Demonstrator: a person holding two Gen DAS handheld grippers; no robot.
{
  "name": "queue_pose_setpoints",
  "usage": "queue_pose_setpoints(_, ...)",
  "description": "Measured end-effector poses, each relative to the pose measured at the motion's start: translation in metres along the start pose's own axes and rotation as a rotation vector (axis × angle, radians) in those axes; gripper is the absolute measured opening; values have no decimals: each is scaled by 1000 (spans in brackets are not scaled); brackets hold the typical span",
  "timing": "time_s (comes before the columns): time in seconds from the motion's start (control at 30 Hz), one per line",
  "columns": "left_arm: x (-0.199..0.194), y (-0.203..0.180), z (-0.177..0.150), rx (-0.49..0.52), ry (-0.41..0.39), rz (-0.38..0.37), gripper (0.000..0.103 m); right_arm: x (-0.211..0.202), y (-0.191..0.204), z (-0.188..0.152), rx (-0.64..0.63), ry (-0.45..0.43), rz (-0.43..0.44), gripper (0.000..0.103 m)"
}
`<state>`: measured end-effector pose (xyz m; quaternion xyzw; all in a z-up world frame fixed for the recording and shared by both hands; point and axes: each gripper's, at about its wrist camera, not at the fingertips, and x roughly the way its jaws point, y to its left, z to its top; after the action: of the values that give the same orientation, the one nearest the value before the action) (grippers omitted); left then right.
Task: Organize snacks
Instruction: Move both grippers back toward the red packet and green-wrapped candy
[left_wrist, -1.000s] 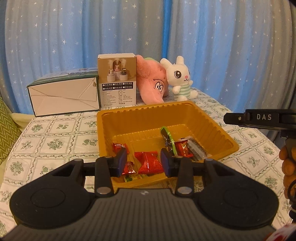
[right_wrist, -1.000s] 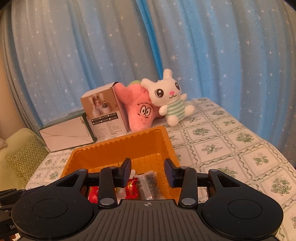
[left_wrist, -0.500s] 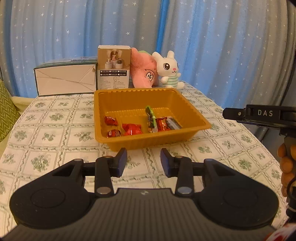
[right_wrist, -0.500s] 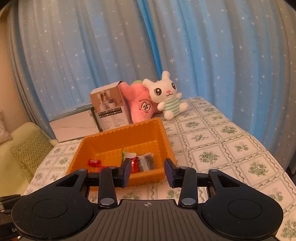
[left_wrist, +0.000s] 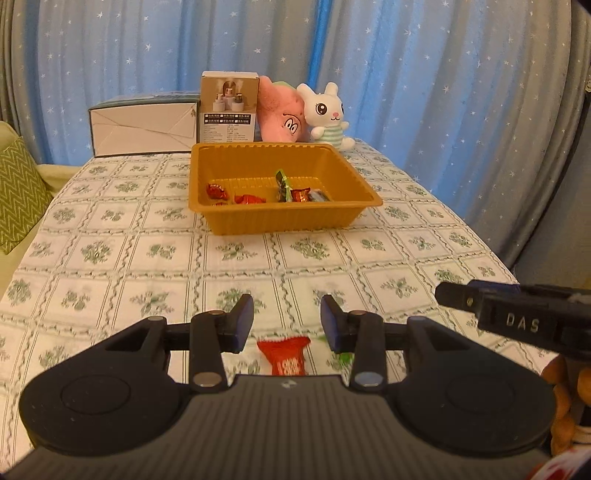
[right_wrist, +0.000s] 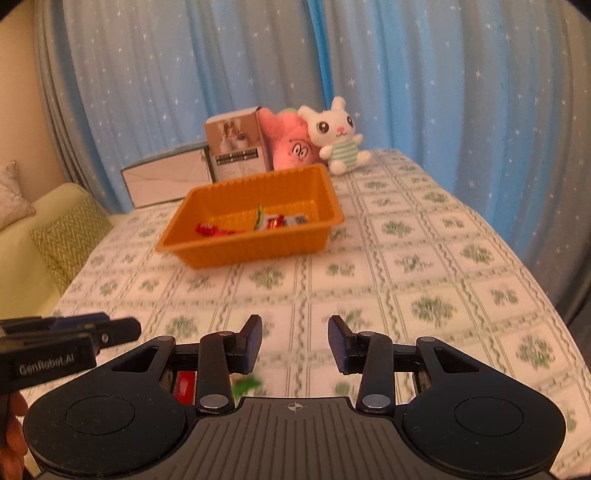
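Observation:
An orange tray (left_wrist: 280, 219) (right_wrist: 251, 243) stands mid-table and holds several wrapped snacks, mostly red with one green. On the cloth near the front edge lies a red snack packet (left_wrist: 286, 354), just below and between the fingers of my left gripper (left_wrist: 287, 325), which is open and holds nothing. A green scrap (left_wrist: 343, 356) lies beside it. The right wrist view shows that red packet (right_wrist: 184, 386) and the green piece (right_wrist: 245, 386) low down behind the left finger. My right gripper (right_wrist: 294, 343) is open and empty over bare cloth.
Along the back of the table stand a white flat box (left_wrist: 144, 127), a small product box (left_wrist: 229, 107), a pink plush (left_wrist: 282, 116) and a white bunny plush (left_wrist: 327, 114). A sofa with a green cushion (left_wrist: 16, 192) is on the left. Blue curtains hang behind.
Both grippers have drawn back from the tray toward the near edge of the table. The tray now looks far off, and the red packet on the cloth has come into view.

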<state>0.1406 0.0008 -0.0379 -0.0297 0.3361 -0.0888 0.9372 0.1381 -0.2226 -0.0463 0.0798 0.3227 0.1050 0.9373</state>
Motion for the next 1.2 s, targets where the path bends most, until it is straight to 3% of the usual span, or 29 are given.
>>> queue_pose_setpoints(0.17, -22, -2, -15, -11, 16, 26, 47, -20, 4, -15, 1, 28, -5, 58)
queue_pose_setpoints(0.4, -42, 4, -29, -63, 38, 51, 62, -42, 10, -25, -15, 69, -35, 59)
queue_pose_setpoints(0.57, -50, 5, -32, -60, 51, 63, 62, -49, 13, -32, -37, 92, -67, 59)
queue_pose_setpoints(1.2, -46, 1, -35, -38, 87, 65, 60, -43, 12, -37, -32, 137, -53, 59)
